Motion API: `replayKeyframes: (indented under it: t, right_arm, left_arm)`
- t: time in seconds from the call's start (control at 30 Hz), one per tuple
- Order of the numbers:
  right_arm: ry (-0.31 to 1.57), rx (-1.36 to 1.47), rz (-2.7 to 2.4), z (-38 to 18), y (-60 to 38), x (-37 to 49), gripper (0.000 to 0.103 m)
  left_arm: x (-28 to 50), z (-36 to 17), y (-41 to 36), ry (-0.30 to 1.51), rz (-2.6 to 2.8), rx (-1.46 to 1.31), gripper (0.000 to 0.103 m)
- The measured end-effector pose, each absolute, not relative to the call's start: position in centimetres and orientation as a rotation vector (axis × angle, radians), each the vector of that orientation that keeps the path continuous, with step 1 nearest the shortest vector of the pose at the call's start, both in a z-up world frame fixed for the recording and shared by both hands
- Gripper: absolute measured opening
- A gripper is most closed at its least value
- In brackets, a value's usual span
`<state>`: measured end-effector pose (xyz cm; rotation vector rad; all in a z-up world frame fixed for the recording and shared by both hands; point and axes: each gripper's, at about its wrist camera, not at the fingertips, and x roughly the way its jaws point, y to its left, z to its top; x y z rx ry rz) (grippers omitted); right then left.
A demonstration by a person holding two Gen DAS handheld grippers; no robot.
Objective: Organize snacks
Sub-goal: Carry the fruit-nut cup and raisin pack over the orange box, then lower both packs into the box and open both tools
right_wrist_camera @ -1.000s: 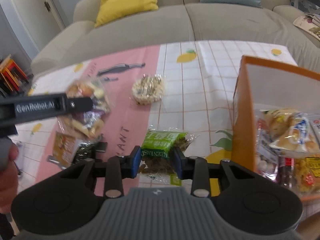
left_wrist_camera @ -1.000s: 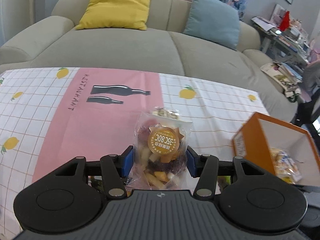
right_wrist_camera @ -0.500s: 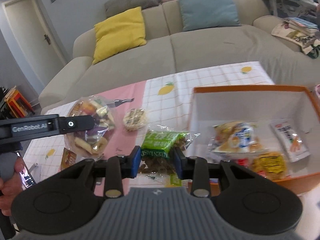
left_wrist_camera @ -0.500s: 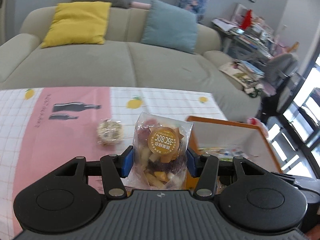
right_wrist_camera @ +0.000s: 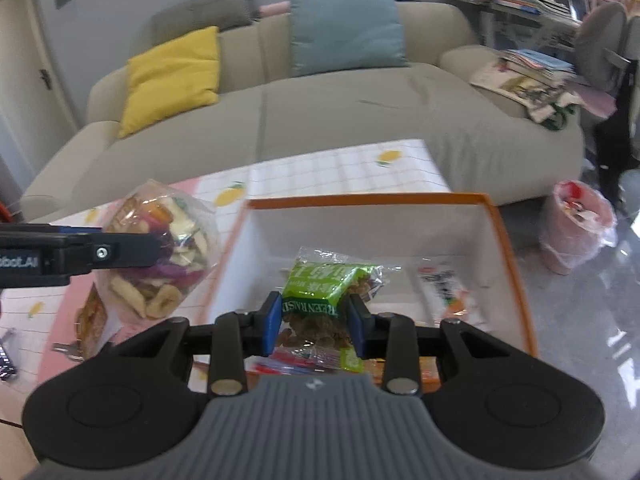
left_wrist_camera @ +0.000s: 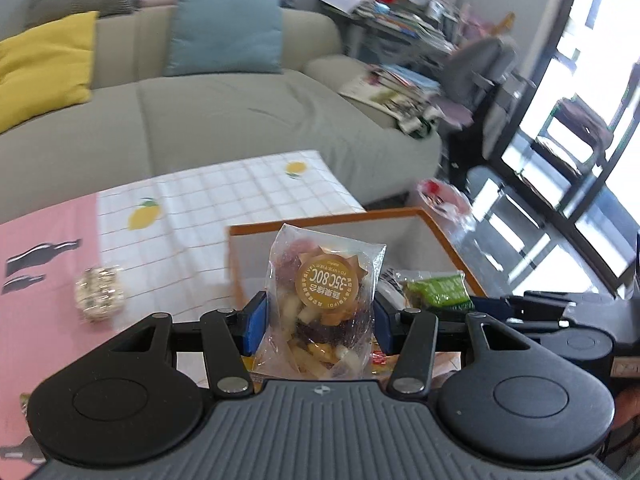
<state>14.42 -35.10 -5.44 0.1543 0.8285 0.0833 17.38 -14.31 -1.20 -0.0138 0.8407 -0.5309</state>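
Above the orange-rimmed white box (right_wrist_camera: 508, 240), with the left gripper (left_wrist_camera: 316, 320) pinching a clear dried-fruit bag (left_wrist_camera: 324, 304) and the right gripper (right_wrist_camera: 316, 320) pinching a green raisin packet (right_wrist_camera: 320, 292), each should be well inside the walls before letting go.

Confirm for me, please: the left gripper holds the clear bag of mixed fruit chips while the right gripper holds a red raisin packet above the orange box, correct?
Not quite. The raisin packet in the right gripper is green, not red, as the right wrist view shows. The rest holds: the left gripper grips the bag of mixed fruit chips, and the packet hangs above the orange box.
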Motion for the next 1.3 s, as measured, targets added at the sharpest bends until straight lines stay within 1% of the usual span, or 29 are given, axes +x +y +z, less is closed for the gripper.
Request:
replayKeyframes:
  t: [0.27, 0.6, 0.77, 1.03, 1.17, 1.27, 1.3]
  right_arm:
    - [0.901, 0.131, 0.006, -6.9, -39.1, 16.8, 0.033]
    - [1.006, -0.002, -0.039, -10.3, -40.4, 19.5, 0.034]
    - [1.064, -0.023, -0.045, -12.1, -41.1, 20.4, 0.034]
    - [1.153, -0.006, -0.05, -13.9, -41.6, 22.1, 0.035]
    - [1.185, -0.01, -0.049, -14.3, -41.4, 22.5, 0.035]
    - [1.204, -0.008, -0.045, -14.6, -41.3, 22.8, 0.035]
    - [1.209, -0.005, -0.043, -14.7, -41.4, 22.8, 0.035]
  left_arm:
    - [19.5, -3.8, -19.5, 0.923, -0.614, 0.056, 0.06]
    - [22.3, -7.9, -23.7, 1.004, -0.66, 0.088, 0.06]
    - [23.5, -9.7, -25.2, 1.062, -0.653, 0.135, 0.06]
    - [24.3, -10.5, -27.1, 1.122, -0.627, 0.196, 0.06]
    - [24.5, -10.9, -27.9, 1.157, -0.635, 0.238, 0.062]
    - [24.7, -11.3, -28.2, 1.176, -0.638, 0.253, 0.068]
    - [24.7, -11.3, -28.2, 1.183, -0.636, 0.248, 0.068]
